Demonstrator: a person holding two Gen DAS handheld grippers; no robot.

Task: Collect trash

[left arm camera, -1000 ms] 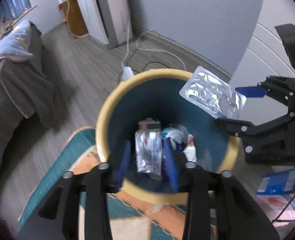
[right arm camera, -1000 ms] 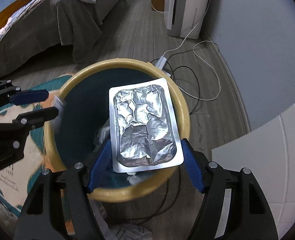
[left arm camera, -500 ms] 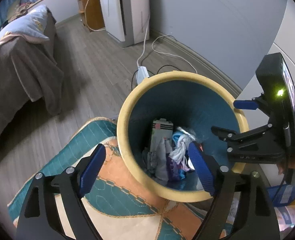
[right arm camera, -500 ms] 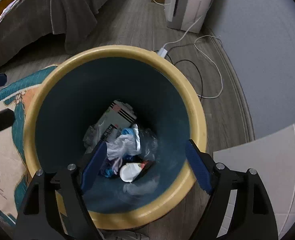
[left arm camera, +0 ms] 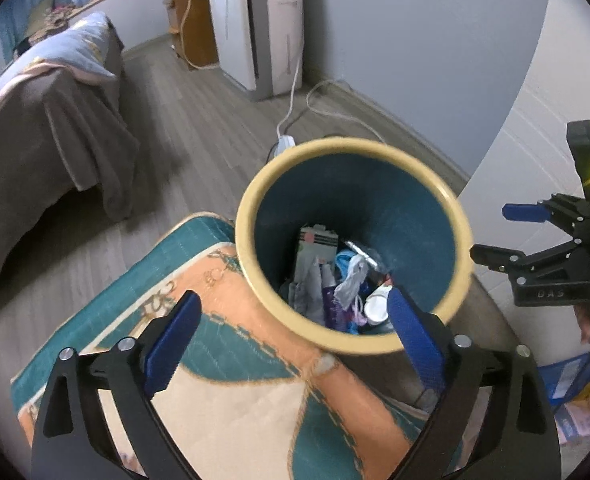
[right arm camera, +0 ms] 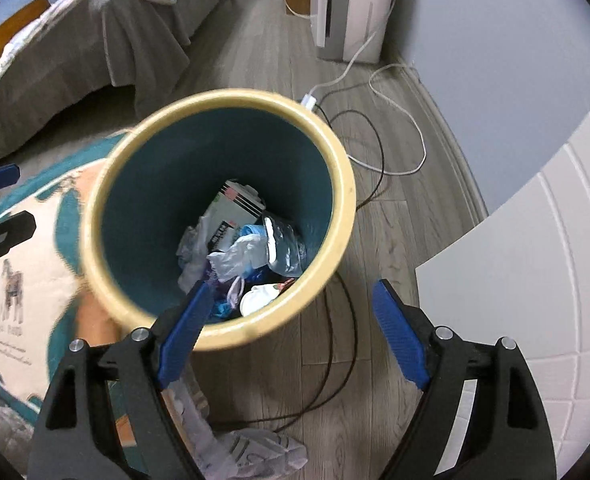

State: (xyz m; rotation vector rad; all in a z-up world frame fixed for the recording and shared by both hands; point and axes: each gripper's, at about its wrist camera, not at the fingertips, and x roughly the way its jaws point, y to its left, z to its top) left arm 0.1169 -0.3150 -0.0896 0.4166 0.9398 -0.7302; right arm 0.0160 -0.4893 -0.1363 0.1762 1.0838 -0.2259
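Observation:
A round bin with a yellow rim (left arm camera: 251, 280) (right arm camera: 343, 184) and teal inside stands on the floor at the edge of a rug. It holds several pieces of trash: a silver foil pack (right arm camera: 285, 246), a crumpled white plastic bag (right arm camera: 239, 254), a printed carton (left arm camera: 313, 246) and wrappers. My left gripper (left arm camera: 295, 340) is open and empty above the bin's near rim. My right gripper (right arm camera: 291, 336) is open and empty above the bin's near right side; it also shows at the right of the left wrist view (left arm camera: 507, 232).
A patterned teal and orange rug (left arm camera: 223, 400) lies under the left gripper. White and black cables (right arm camera: 379, 152) run over the wood floor behind the bin. A bed with a grey cover (left arm camera: 43, 140), a white appliance (left arm camera: 255, 28), a white cabinet (right arm camera: 535, 260) and crumpled plastic on the floor (right arm camera: 255, 452) surround it.
Both grippers opened wide. The left let go of a silver wrapper and the right let go of the foil pack; both pieces now lie in the bin. Both grippers have pulled back and up.

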